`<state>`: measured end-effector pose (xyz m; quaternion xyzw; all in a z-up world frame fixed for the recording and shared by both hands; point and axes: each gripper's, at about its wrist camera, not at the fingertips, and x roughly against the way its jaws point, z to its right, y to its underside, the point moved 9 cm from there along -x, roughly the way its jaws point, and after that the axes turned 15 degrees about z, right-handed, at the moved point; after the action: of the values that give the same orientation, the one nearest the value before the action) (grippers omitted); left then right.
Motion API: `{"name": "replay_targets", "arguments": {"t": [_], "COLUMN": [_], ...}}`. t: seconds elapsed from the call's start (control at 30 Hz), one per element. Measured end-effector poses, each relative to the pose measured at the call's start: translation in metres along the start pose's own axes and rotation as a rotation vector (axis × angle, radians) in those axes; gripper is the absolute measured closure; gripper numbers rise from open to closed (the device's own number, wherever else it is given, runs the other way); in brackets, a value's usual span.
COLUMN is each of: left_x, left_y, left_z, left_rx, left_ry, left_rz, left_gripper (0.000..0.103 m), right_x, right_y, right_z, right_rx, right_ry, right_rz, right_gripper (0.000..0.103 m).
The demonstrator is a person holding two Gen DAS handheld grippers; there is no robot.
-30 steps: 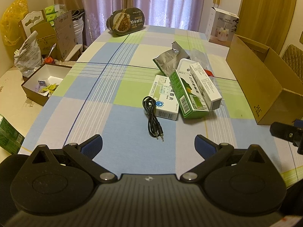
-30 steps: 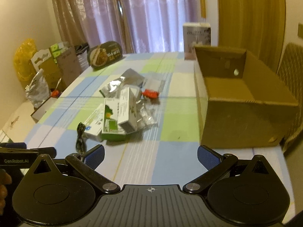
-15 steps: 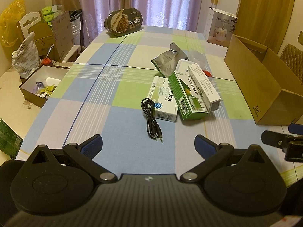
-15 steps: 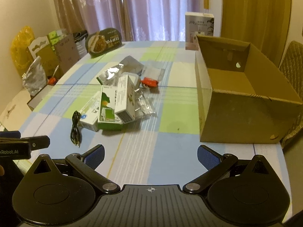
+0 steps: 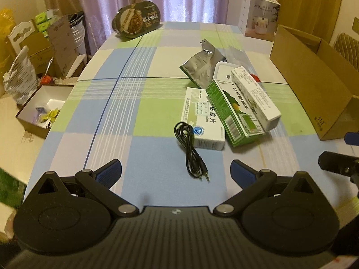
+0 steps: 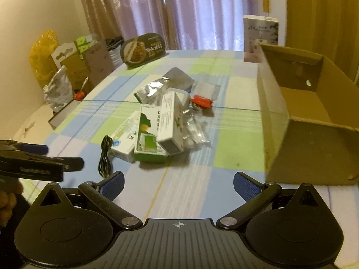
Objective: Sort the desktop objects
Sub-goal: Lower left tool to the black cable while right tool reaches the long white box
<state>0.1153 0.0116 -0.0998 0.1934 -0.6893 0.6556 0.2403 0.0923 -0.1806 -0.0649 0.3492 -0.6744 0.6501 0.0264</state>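
Observation:
A pile lies mid-table: a coiled black cable (image 5: 190,148) (image 6: 105,154), a white medicine box (image 5: 203,118), a green box (image 5: 233,114) (image 6: 149,134), a long white box (image 5: 255,95) (image 6: 170,121), a silver foil pouch (image 5: 200,65) (image 6: 157,85), clear blister packs (image 6: 194,132) and a red packet (image 6: 201,101). My left gripper (image 5: 176,171) hovers open just short of the cable's plug end, nothing between its fingers. Over the near table edge my right gripper (image 6: 178,182) is open and empty, in front of the pile.
An open cardboard box (image 5: 314,85) (image 6: 309,121) stands at the table's right. A dark oval food tub (image 5: 135,19) and a white carton (image 5: 260,13) sit at the far end. On the floor to the left are boxes and bags (image 5: 42,103). Checked tablecloth (image 5: 125,121) covers the table.
Both grippers have moved forward toward the pile, which now looks larger. The right gripper swung slightly left; the left gripper now shows closer at its left edge. Nothing was grasped.

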Motion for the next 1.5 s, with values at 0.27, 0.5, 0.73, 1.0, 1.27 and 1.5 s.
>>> {"name": "replay_targets", "arguments": {"t": [0.27,0.5,0.73,1.0,1.27,1.5], "left_x": [-0.039,-0.063,-0.078,-0.071,-0.060,-0.062], "left_y": [0.005,0.013,0.014,0.013,0.001,-0.004], "left_z": [-0.001,-0.003,0.003,0.002,0.002,-0.001], "left_rx": [0.002,0.055,0.089,0.103,0.110,0.125], "left_ry": [0.041,0.071,0.097,0.105,0.114,0.118], "left_rz": [-0.031,-0.055,-0.059,-0.052,-0.006,0.006], "left_gripper": [0.018,0.040,0.072,0.092,0.092,0.092], "right_x": [-0.027,-0.050,-0.061,-0.071,-0.093,-0.118], "right_y": [-0.013,-0.015,-0.015,-0.020,-0.026,-0.020], "right_z": [-0.001,-0.002,-0.001,-0.001,-0.007,-0.014], "right_rx": [0.026,0.013,0.005,-0.004,0.007,0.084], "right_ry": [0.006,-0.014,-0.027,-0.035,-0.042,-0.031], "right_rz": [0.037,0.027,0.030,0.040,0.025,-0.010], "right_gripper": [0.002,0.028,0.029,0.029,0.052,0.059]}}
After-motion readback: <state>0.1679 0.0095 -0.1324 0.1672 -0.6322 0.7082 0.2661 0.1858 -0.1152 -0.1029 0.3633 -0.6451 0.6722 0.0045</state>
